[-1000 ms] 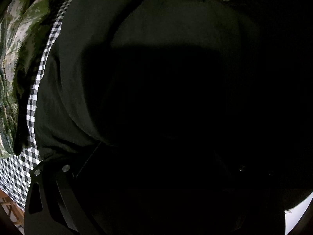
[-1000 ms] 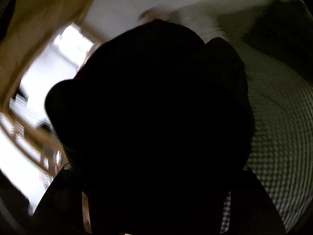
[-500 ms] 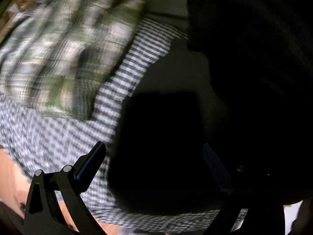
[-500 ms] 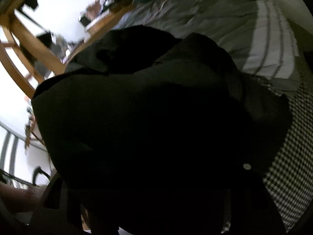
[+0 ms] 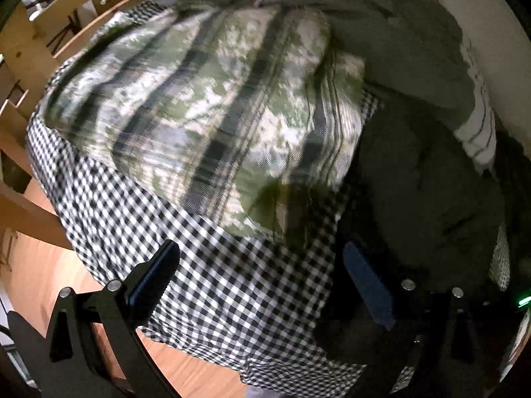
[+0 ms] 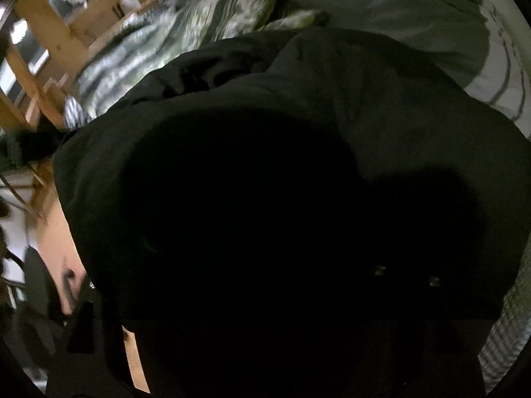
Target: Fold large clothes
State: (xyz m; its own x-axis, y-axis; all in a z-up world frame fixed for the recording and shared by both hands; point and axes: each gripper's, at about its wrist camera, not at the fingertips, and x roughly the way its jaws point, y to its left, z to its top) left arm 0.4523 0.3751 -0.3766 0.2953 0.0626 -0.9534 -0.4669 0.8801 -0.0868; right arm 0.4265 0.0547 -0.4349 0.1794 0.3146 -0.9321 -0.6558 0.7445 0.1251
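I see the left gripper (image 5: 262, 272) spread wide over the checked sheet (image 5: 232, 285), nothing between its 2 fingers, the dark garment (image 5: 431, 179) lying just right of it, while the right gripper's jaws are opening, lost in shadow against that garment (image 6: 232, 165).

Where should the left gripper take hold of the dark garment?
Probably at the dark garment's near edge, where it ends on the checked sheet beside the right finger of the left gripper. Come from above, from the sheet side: there the cloth lies flat and its border is exposed.
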